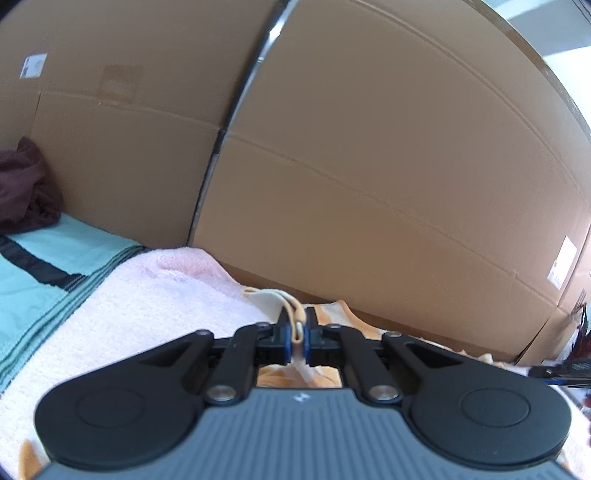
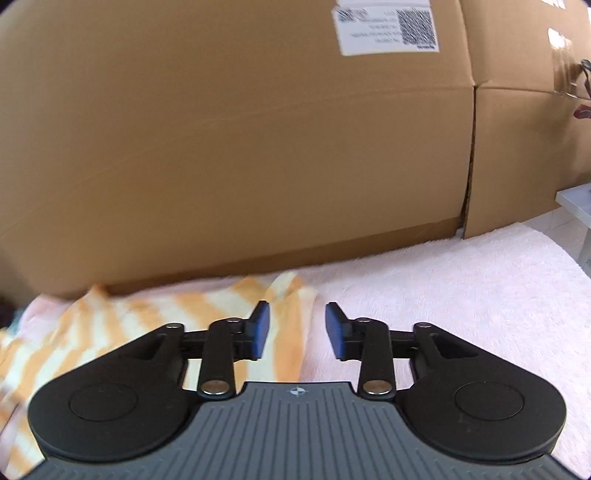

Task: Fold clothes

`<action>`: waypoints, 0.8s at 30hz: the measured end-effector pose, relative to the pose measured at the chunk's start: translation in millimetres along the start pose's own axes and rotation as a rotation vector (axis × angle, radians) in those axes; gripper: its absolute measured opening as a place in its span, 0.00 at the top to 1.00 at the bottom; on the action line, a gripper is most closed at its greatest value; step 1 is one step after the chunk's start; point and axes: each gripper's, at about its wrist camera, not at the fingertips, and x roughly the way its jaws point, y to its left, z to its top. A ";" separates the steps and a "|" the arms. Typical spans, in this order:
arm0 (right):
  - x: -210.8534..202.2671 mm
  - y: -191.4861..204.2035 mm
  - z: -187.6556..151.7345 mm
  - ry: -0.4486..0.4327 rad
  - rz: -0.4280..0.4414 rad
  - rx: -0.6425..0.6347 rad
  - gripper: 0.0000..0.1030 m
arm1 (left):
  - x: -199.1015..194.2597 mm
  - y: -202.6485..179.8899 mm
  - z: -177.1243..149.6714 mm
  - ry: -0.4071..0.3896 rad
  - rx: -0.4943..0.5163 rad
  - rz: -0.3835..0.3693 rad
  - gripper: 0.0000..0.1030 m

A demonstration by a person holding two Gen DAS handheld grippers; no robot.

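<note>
On cardboard box (image 2: 221, 129) | white label (image 2: 386, 27) | QR code, print probably unreadable

Each camera rides low on its own gripper, looking forward along the fingers and slightly down, close over the pink towel (image 2: 461, 280). Both face the cardboard wall (image 1: 369, 166) standing near behind it. The left view sits more to the left, taking in teal cloth (image 1: 44, 266); both share the towel, orange garment (image 2: 110, 325) and cardboard.

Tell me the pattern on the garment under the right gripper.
Orange and white tie-dye streaks on the garment, clearest in the right wrist view.
</note>
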 end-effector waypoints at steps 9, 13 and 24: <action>-36.4 27.7 -64.0 0.145 0.158 0.044 0.60 | -5.1 -7.7 4.0 -0.001 -0.007 0.003 0.99; -21.7 17.2 -62.8 0.093 0.177 0.216 0.52 | -8.3 -9.5 21.5 -0.019 -0.021 0.009 0.99; -5.8 23.7 -58.5 0.074 0.282 0.469 0.92 | -34.6 -32.6 66.7 -0.145 0.095 0.023 0.99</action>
